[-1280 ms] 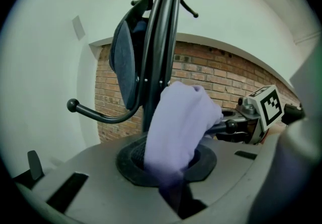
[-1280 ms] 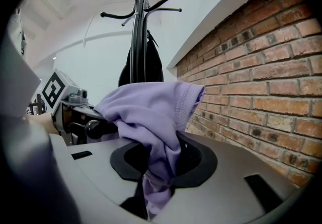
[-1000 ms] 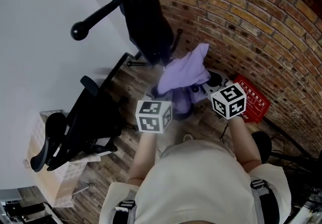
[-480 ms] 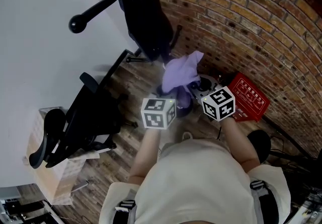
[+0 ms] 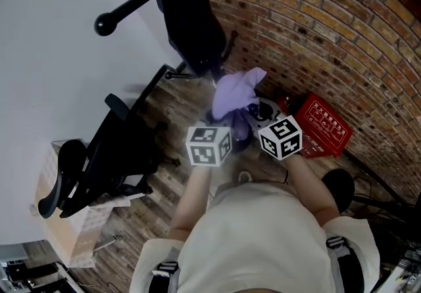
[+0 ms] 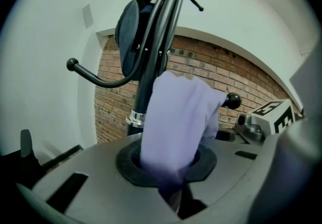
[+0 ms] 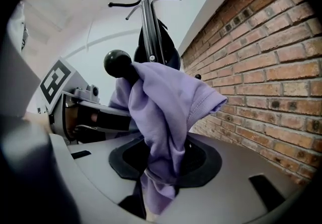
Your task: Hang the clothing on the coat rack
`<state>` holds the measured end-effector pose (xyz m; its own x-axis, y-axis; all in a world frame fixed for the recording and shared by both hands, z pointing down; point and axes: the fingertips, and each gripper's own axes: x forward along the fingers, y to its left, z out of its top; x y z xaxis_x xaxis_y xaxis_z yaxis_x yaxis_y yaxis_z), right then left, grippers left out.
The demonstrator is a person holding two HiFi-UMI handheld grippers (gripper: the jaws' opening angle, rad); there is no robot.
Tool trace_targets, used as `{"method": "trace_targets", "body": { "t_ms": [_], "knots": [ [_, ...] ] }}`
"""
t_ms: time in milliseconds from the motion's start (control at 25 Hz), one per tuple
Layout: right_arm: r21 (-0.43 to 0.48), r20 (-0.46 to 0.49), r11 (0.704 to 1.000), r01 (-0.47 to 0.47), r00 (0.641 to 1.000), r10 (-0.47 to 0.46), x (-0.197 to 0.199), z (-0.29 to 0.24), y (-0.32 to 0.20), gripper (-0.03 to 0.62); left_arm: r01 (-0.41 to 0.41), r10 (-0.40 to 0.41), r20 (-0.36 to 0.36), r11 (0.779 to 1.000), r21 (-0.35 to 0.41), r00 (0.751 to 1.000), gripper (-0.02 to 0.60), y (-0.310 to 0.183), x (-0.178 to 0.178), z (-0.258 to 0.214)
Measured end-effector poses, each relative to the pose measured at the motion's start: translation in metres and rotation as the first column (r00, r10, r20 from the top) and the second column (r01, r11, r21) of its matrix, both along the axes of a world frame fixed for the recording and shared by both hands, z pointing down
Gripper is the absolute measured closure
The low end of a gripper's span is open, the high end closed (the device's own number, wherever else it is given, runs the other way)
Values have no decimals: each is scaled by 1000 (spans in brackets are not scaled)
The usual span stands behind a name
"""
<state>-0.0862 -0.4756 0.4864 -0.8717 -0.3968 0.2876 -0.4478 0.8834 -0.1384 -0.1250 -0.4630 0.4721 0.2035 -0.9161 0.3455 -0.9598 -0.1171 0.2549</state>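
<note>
A purple garment (image 5: 235, 93) is bunched between my two grippers, close to the black coat rack (image 5: 191, 15). Its upper fold lies over a ball-tipped rack arm (image 7: 118, 62). My left gripper (image 6: 173, 188) is shut on the cloth, which rises out of its jaws in front of the rack pole (image 6: 151, 67). Cloth also hangs through the jaws of my right gripper (image 7: 157, 188). They have just been opening and the cloth sits loosely in the gap. In the head view the left gripper (image 5: 222, 126) and the right gripper (image 5: 255, 116) are side by side under the garment.
A dark cap (image 6: 128, 31) hangs on the rack. A brick wall (image 5: 342, 35) curves round the right. A red box (image 5: 323, 128) lies on the floor by it. A black office chair (image 5: 112, 160) and a light box (image 5: 66, 232) stand at the left.
The right gripper has drawn left and down, nearer the left one. The garment bunch has pulled in and looks smaller. The left gripper has barely shifted.
</note>
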Motion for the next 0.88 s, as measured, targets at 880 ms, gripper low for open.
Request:
{"method": "trace_targets", "body": {
  "t_ms": [880],
  "knots": [
    [41, -13, 984, -173, 985, 173, 56, -20, 27, 393, 28, -30, 38, 999, 41, 999, 364, 56, -11, -21]
  ]
}}
